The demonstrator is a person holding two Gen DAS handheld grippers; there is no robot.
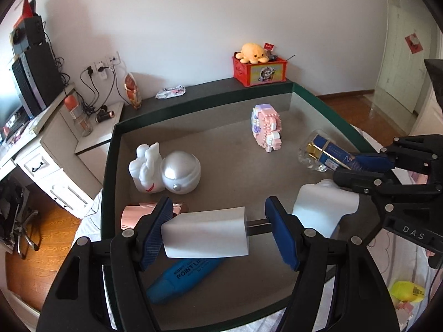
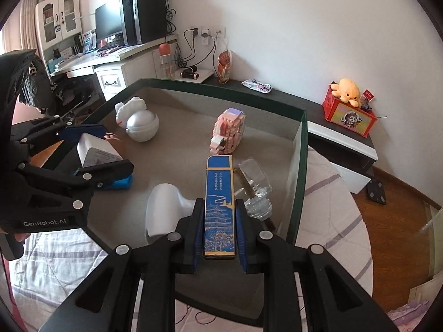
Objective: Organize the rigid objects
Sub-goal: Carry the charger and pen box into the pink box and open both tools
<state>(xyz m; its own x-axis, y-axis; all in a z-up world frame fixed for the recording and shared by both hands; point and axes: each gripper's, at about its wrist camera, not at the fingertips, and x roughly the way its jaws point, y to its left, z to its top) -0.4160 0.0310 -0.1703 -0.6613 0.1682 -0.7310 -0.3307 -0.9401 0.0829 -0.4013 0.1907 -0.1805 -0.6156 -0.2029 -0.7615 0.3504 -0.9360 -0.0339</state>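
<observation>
A dark green box with a grey floor holds the objects. My left gripper is shut on a white power adapter, its prongs against the right pad, held above the box's near side; it also shows in the right wrist view. My right gripper is shut on a long blue and gold box, held over the box's right side, seen from the left wrist view. A white astronaut figure, a pink brick model, a white bottle and a blue marker lie inside.
A clear glass bottle lies by the box's right wall. A rose-gold cylinder lies at the left wall. A red crate with a yellow plush stands on the dark shelf behind. A desk with a computer is at the left.
</observation>
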